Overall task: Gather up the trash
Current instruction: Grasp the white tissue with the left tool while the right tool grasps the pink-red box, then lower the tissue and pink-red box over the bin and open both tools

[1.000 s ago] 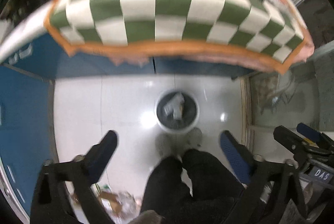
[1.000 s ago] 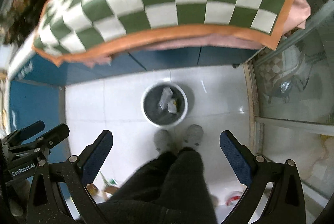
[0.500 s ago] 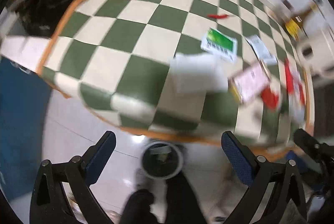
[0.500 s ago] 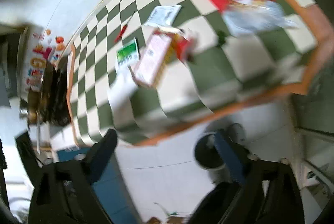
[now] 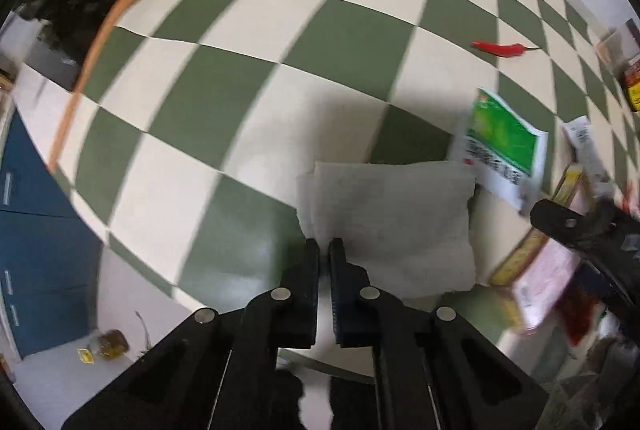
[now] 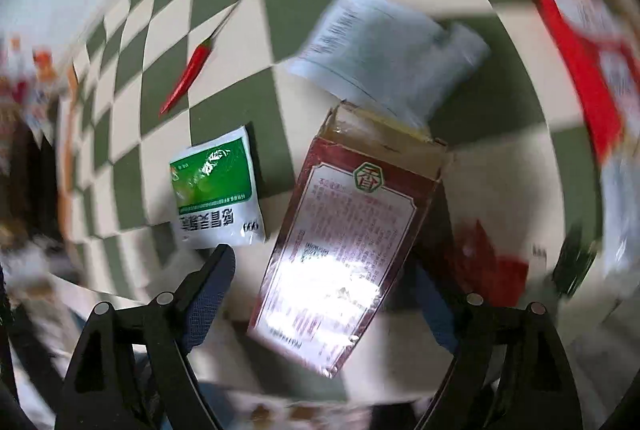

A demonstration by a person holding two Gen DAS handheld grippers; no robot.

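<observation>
Two tools: left tool (image 5: 324, 250) pinched closed at napkin (image 5: 392, 226) edge; right tool (image 6: 320, 270) gapes, straddling carton (image 6: 344, 242).

L tongs (image 5: 324, 250) closed, pointing down, R tongs (image 6: 326, 282) jaws wide

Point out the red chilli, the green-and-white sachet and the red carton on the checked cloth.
red chilli (image 6: 191, 74): right wrist view, middle of the pod.
green-and-white sachet (image 6: 216, 185): right wrist view, lower edge of its green panel.
red carton (image 6: 344, 242): right wrist view, centre of the printed face.
</observation>
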